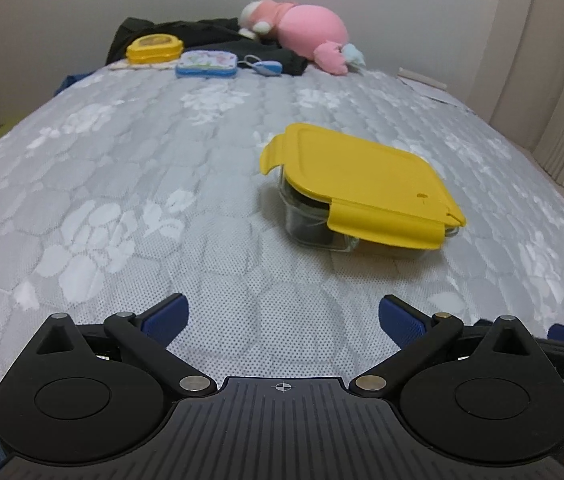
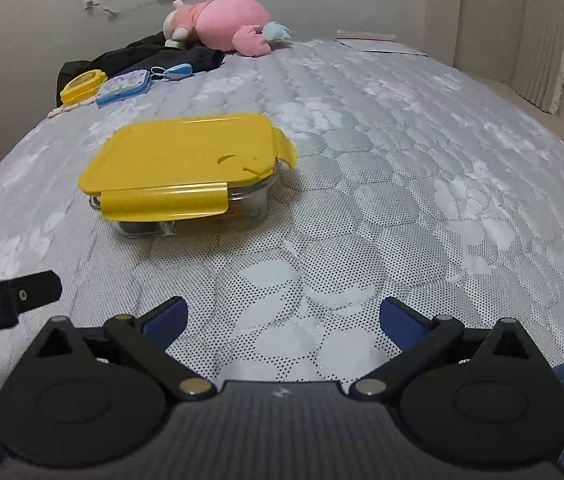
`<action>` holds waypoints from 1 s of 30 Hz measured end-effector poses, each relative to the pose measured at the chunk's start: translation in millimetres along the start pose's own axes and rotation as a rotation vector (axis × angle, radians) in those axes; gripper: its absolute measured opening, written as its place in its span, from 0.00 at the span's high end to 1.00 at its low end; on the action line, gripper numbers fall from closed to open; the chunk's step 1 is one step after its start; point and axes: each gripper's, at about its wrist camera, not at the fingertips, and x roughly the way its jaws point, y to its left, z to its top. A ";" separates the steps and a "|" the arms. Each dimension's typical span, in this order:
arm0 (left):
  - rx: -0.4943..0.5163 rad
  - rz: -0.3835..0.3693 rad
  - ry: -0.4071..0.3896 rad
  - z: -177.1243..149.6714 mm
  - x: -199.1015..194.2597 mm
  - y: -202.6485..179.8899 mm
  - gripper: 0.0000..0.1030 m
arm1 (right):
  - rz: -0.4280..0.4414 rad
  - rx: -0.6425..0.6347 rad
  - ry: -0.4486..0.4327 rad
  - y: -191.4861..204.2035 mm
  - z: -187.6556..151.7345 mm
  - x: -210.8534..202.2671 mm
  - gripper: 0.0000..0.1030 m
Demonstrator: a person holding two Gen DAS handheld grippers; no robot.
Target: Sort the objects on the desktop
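Yellow plastic marks the task's main thing: a clear glass container (image 1: 322, 224) under a yellow lid (image 1: 358, 176) that rests askew, its side flaps raised and unlatched. It stands alone on the grey quilted bed (image 1: 122, 160), ahead of me, right of centre in my left view and left of centre in my right view. Dark contents show through the glass; what they are I cannot tell.

My left gripper (image 1: 282, 316) hangs low over the bed with its blue fingers (image 1: 166, 316) spread wide and nothing between them. My right gripper (image 2: 282, 316) is likewise released and empty, well short of the container.

At the far end lie a small yellow box (image 1: 154, 48), a blue tin (image 1: 206, 64), a blue mouse-like object (image 1: 266, 67), dark clothing (image 1: 210, 36) and a pink plush toy (image 1: 302, 28).

By my judgement, sorting appears partly done: some items seem already inside, while the lid awaits closing and the far items remain loose.
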 end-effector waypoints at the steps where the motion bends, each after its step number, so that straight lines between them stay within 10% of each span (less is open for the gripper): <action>1: 0.006 0.003 0.001 0.1 0.1 -1.0 0.00 | 0.001 -0.001 -0.002 0.1 0.0 -0.3 0.00; 30: 0.082 0.038 0.022 -0.4 -2.1 -11.2 0.00 | 0.018 0.003 0.022 2.2 -2.4 1.1 0.00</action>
